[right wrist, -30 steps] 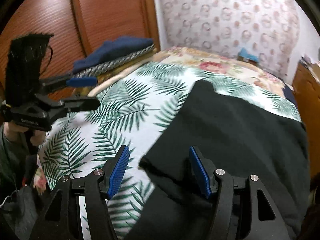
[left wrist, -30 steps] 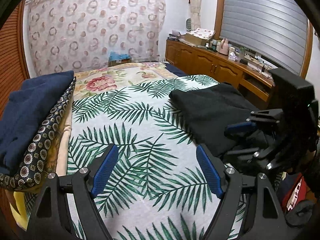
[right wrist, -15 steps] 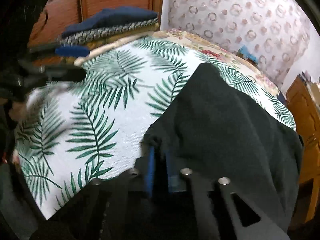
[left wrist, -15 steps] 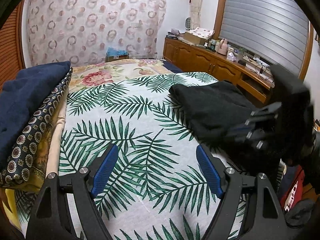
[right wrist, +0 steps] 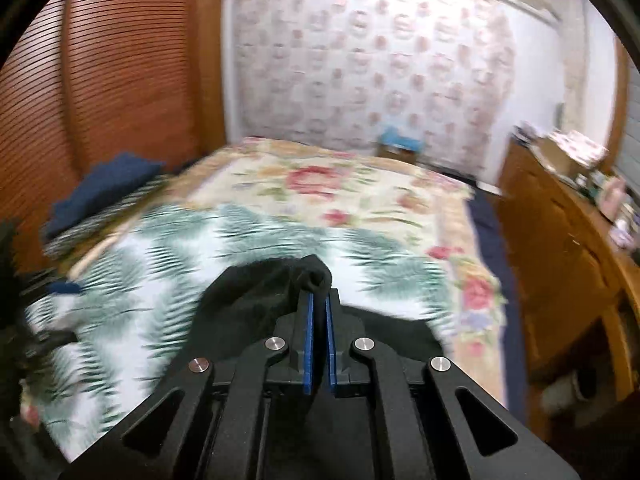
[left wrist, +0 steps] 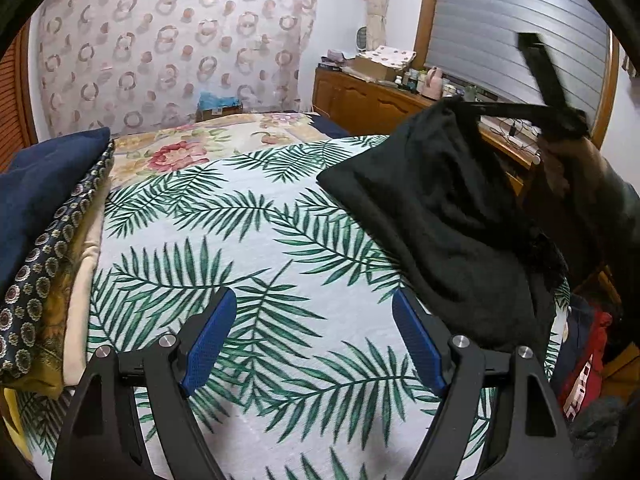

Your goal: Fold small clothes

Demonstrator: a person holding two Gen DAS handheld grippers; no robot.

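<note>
— Where's the black garment [left wrist: 448, 216]?
— One corner is pinched in the right claw [right wrist: 318, 304] and raised off the bed [left wrist: 280, 248]; the rest drapes down onto the palm-leaf sheet.
— And the left claw [left wrist: 312, 336]?
— Spread wide, holding nothing, above the sheet, beside folded clothes [left wrist: 36, 216].

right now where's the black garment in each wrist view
Left wrist: black garment at right, one corner lifted by the right gripper.
Right wrist: bottom centre, bunched in the shut right gripper.
Shared landmark: navy folded cloth at the bed's left edge.
</note>
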